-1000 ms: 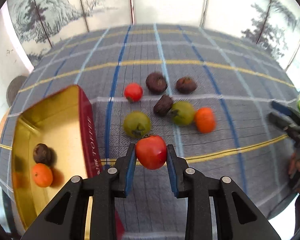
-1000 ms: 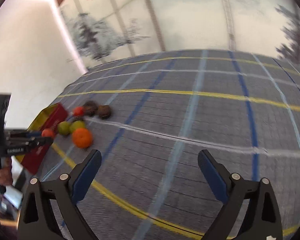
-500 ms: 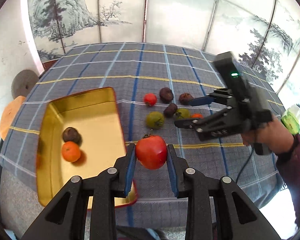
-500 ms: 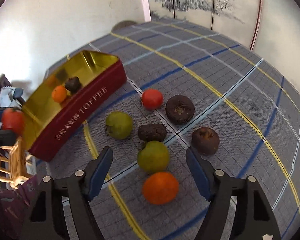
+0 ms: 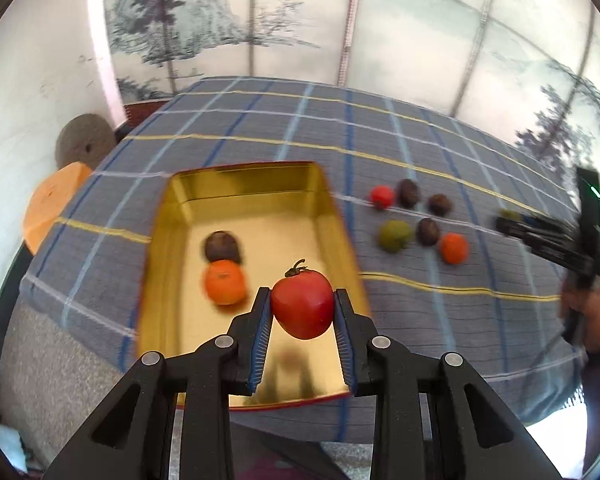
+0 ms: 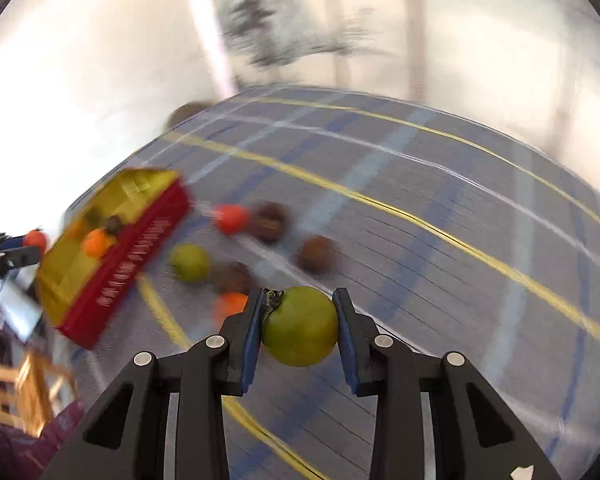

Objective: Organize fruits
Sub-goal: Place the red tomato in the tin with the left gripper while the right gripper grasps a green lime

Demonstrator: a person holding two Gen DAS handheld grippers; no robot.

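Observation:
My left gripper is shut on a red tomato and holds it above the near end of the gold tin. In the tin lie an orange and a dark brown fruit. My right gripper is shut on a green tomato and holds it above the cloth. On the cloth to the tin's right lie a small red tomato, a green fruit, an orange and three dark brown fruits. The tin shows blurred in the right wrist view.
The table has a grey cloth with blue, white and yellow stripes. Its near edge runs just under the tin. An orange stool and a grey disc stand at the left, by the wall. A painted screen stands behind the table.
My left gripper has carried the red tomato leftward over the tin. My right gripper has closed on a green tomato from the pile and lifted it.

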